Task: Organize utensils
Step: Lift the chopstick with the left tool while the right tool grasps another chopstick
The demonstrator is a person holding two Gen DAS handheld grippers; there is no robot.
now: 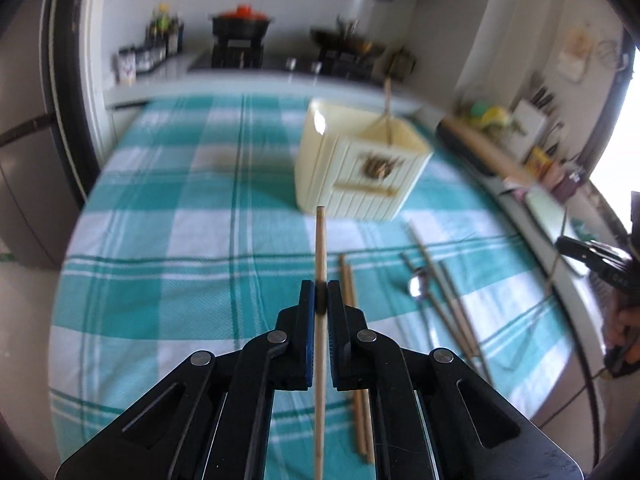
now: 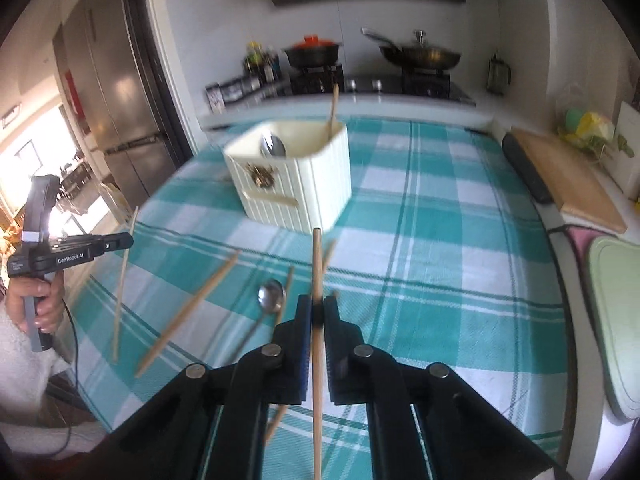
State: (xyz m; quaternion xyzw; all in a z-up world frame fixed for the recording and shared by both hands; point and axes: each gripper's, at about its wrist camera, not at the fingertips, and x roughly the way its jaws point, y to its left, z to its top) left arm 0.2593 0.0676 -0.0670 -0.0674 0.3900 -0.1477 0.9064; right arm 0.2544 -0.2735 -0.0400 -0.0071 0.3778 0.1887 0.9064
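Note:
My left gripper [image 1: 320,296] is shut on a wooden chopstick [image 1: 320,240] that points toward the cream utensil holder [image 1: 360,168] on the teal checked cloth. My right gripper [image 2: 317,310] is shut on another wooden chopstick [image 2: 317,264], also held above the cloth. The cream utensil holder [image 2: 296,176] has a spoon [image 2: 273,146] and one chopstick [image 2: 333,108] standing in it. Loose chopsticks [image 2: 192,308] and a metal spoon [image 2: 271,294] lie on the cloth. In the left wrist view a pair of chopsticks [image 1: 348,280] and the spoon [image 1: 418,286] lie right of my fingers.
A stove with a black pot [image 2: 314,52] and a wok [image 2: 420,56] stands behind the table. A wooden board [image 2: 564,176] and a pale green board [image 2: 618,320] lie at the right. A person's hand holds the left gripper's handle [image 2: 36,304] at the table's left edge.

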